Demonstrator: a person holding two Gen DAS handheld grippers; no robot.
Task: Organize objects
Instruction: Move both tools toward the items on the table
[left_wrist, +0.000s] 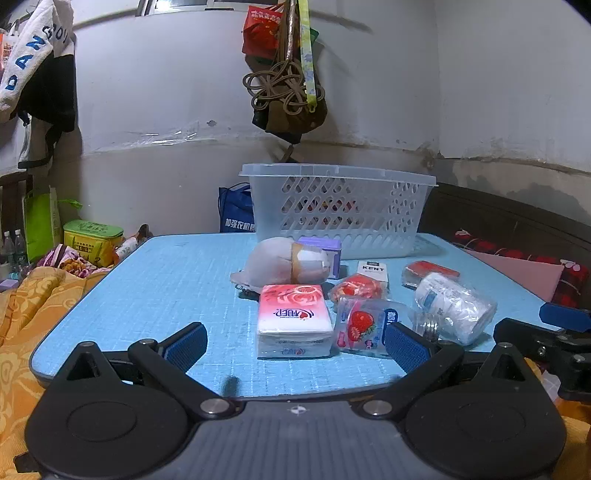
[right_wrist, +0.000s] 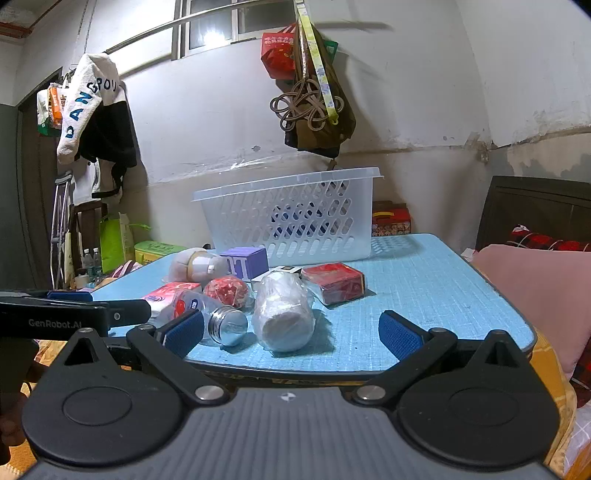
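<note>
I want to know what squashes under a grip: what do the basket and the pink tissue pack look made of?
Basket: translucent white plastic that looks rigid, with slotted walls and a moulded rim. Tissue pack: soft paper tissues in thin glossy film, judging by its sheen and rounded corners; probably yields.

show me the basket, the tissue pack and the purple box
basket (left_wrist: 340, 210): left wrist view, front lattice wall
tissue pack (left_wrist: 293, 314): left wrist view, pink printed top
purple box (right_wrist: 245, 263): right wrist view, front face

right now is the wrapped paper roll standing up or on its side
On its side: the wrapped paper roll lies on the blue table, round end facing the camera.
</note>
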